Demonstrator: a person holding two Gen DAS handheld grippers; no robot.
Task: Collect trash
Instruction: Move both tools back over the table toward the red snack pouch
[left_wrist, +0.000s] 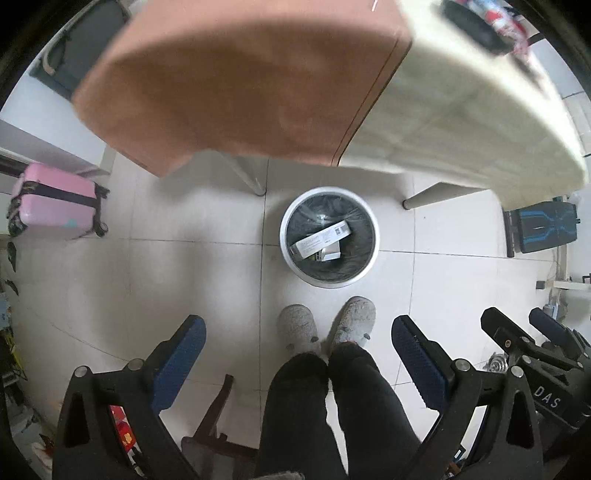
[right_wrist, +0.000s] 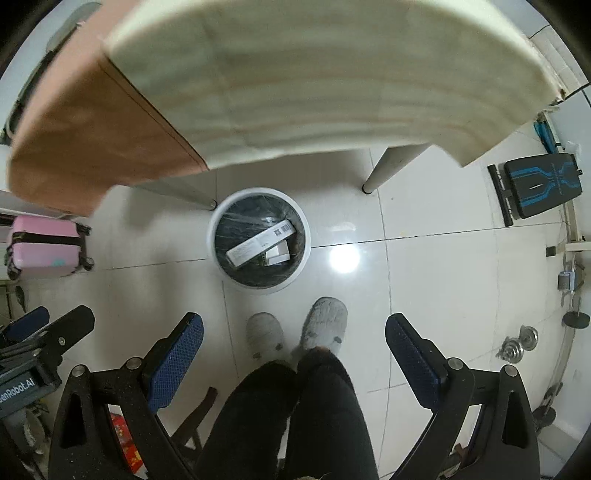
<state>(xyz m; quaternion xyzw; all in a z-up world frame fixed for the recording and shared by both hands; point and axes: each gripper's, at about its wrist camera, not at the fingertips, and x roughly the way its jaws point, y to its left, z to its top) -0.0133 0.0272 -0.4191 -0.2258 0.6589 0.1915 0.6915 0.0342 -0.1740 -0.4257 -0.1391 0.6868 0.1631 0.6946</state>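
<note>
Two sets of tongs are pointing straight down at a tiled floor, each with its blue-padded jaws spread wide and gripping nothing. The left tongs are framing the person's two legs in dark trousers and two grey slippers, and the right tongs are showing the same pair of feet from just to the right. In the left view the right tongs are also showing at the right edge, just beside the left ones.

Just beyond the slippers, one round white trash bin is standing on the floor, lined with a dark bag. Inside the bin, one long white carton with a printed code is lying slantwise, with one smaller white box tucked beside it; the carton is reading the same in the left view.

Farther out, one table draped in cream cloth and one orange cloth are overhanging the bin. One pink suitcase is standing at far left, and one black-and-blue bench is lying at far right.
</note>
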